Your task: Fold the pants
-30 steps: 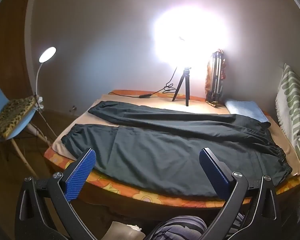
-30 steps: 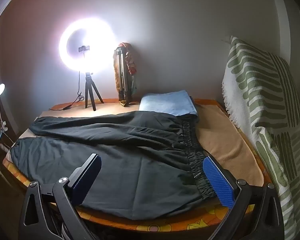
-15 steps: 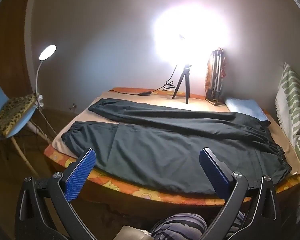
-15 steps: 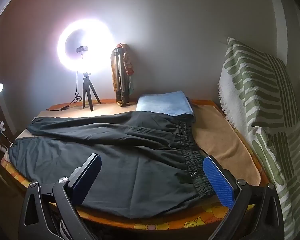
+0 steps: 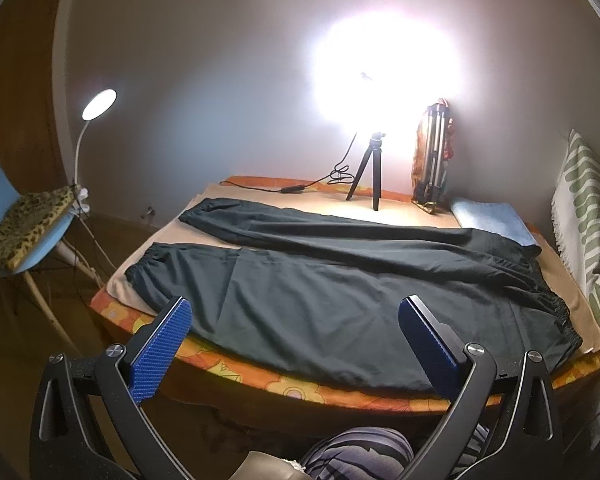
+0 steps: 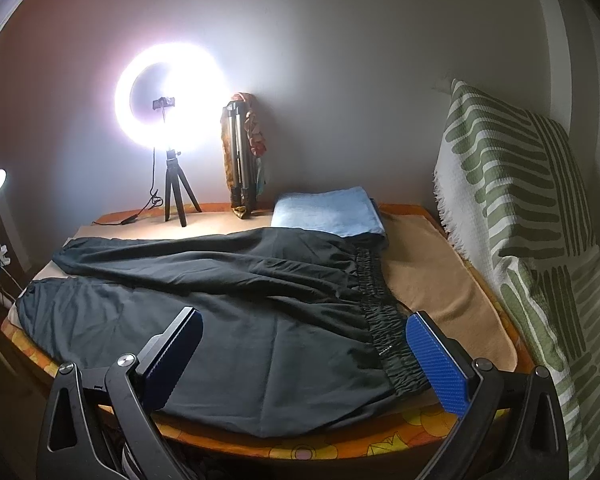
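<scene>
Dark green-black pants (image 5: 320, 280) lie flat and spread out on the table, legs pointing left, elastic waistband (image 6: 384, 320) at the right. In the left wrist view my left gripper (image 5: 296, 316) hangs open in front of the near table edge, level with the near leg, holding nothing. In the right wrist view my right gripper (image 6: 304, 328) is open too, low over the seat of the pants (image 6: 228, 316), its right finger (image 6: 436, 356) beside the waistband's near end. Neither gripper touches the cloth.
A beige cloth covers the orange flowered table (image 5: 340, 394). At the back stand a lit ring light on a tripod (image 6: 172, 184), a folded tripod (image 6: 242, 168) and a folded blue towel (image 6: 328, 210). A green-striped cushion (image 6: 520, 216) stands right; a blue chair (image 5: 16, 232) and lamp left.
Both grippers have drawn back and risen slightly, so the table sits lower and farther in each view. The pants have not moved and both grippers stay open.
</scene>
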Motion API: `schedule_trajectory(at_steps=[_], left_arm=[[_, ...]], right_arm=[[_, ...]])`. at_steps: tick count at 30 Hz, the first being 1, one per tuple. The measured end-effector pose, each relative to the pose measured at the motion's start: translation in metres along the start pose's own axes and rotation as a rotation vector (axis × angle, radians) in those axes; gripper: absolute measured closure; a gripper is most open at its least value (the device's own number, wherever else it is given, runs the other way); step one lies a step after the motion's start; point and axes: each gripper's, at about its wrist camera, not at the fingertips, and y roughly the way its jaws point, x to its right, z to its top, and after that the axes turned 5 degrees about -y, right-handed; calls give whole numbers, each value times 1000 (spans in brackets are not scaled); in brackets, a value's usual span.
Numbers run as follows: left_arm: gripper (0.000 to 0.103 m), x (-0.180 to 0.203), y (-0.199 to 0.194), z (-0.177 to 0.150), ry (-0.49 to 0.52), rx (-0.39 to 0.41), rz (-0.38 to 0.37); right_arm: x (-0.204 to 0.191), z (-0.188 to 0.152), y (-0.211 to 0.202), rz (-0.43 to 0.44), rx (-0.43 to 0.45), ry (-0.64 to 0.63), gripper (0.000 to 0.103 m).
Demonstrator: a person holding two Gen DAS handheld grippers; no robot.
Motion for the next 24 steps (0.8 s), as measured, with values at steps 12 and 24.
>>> schedule_trajectory(at_steps=[12, 24], left_arm=[[0, -1, 0, -1, -2, 1, 4], [0, -3, -1, -3, -6, 1, 6]], right_arm=[[1, 2, -1, 1, 6, 0, 0], [-1, 1, -2, 0, 8, 1, 0]])
